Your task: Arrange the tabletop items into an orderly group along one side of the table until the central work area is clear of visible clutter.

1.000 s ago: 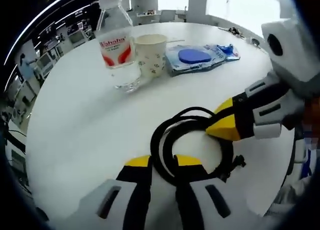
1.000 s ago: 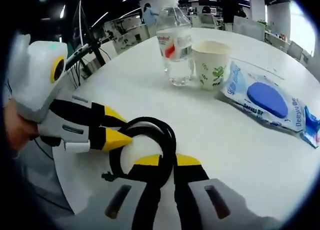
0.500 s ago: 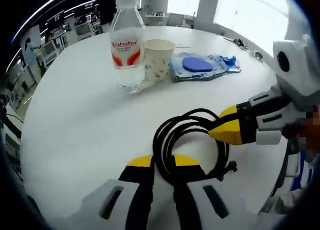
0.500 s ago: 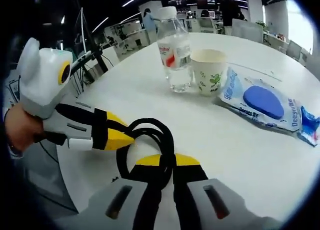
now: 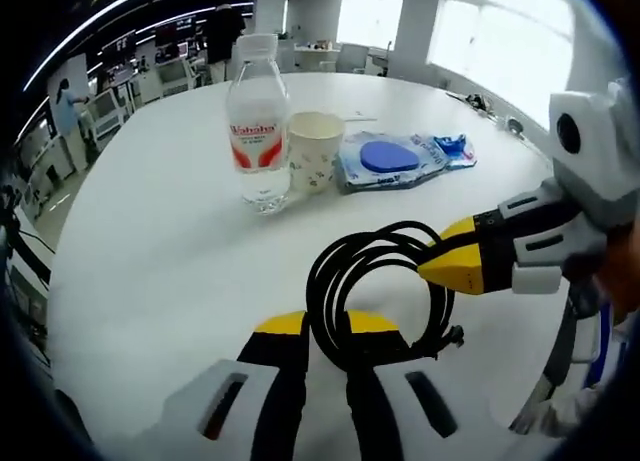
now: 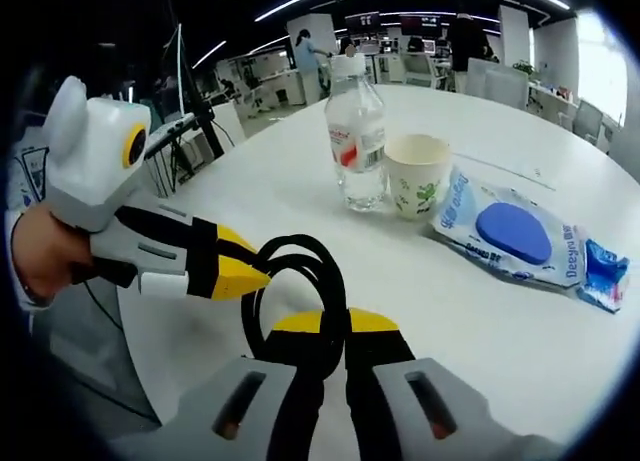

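A coiled black cable (image 5: 325, 281) lies near the front edge of the round white table (image 5: 150, 241). My left gripper (image 5: 325, 324) is shut on the coil's near side. My right gripper (image 5: 440, 266) comes in from the right, shut on the coil's right side. In the right gripper view the cable (image 6: 330, 276) runs between the jaws of my right gripper (image 6: 334, 321), and my left gripper (image 6: 250, 276) pinches it from the left. Farther back stand a clear water bottle (image 5: 258, 131), a paper cup (image 5: 315, 151) and a flat blue packet (image 5: 395, 161), close together.
In the right gripper view the bottle (image 6: 357, 146), cup (image 6: 417, 176) and packet (image 6: 510, 236) form a row across the table (image 6: 480, 321). A hand (image 6: 40, 256) holds the left gripper. Small items (image 5: 480, 101) lie at the far table edge. Office desks lie beyond.
Both views have shifted with the hands: bottle, cup and packet now look smaller and more upright. Both grippers keep their hold on the cable.
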Demonstrator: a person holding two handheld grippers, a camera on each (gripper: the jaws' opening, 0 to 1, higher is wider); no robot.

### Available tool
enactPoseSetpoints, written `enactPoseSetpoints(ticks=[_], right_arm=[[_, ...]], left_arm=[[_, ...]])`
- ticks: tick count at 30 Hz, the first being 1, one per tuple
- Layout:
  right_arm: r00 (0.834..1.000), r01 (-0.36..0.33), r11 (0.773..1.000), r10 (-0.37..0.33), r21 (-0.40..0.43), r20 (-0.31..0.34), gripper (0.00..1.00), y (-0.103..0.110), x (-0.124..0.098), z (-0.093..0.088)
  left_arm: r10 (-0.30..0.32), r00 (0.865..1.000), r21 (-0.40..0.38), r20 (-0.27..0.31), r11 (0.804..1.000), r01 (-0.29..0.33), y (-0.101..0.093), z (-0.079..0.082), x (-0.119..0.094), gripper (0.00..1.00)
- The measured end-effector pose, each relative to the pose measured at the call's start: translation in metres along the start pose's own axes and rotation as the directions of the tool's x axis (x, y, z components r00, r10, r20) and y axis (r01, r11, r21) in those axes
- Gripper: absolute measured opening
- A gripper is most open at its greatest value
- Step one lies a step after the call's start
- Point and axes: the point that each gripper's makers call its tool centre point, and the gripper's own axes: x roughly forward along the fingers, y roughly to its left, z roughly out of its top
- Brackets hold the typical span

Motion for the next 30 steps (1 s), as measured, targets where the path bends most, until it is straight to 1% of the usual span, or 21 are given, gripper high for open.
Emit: enactPoseSetpoints(ticks=[11, 18, 24, 30], right_arm=[[0.998, 0.013, 1.000, -0.012, -0.021, 0.065, 0.03, -0.005, -0.025, 0.021], [0.995, 0.024, 0.999, -0.021, -0.034, 0.100, 0.03, -0.007, -0.044, 0.030], [0.991, 0.039, 0.999, -0.035, -0.029, 0.127, 0.03, -0.014, -0.063, 0.036], [0.987, 0.057, 0.998, -0.052, -0.030, 0.155, 0.03, -0.021, -0.085, 0.040]], left_arm=[[-0.006, 0.998, 0.016, 0.058, 1.000, 0.005, -0.011, 0.025, -0.017, 0.10], [-0.016, 0.996, 0.034, 0.082, 0.999, 0.013, -0.022, 0.039, -0.026, 0.10], [-0.026, 0.994, 0.053, 0.105, 0.998, 0.021, -0.036, 0.051, -0.032, 0.10], [-0.049, 0.990, 0.063, 0.129, 0.997, 0.041, -0.055, 0.063, -0.038, 0.10]])
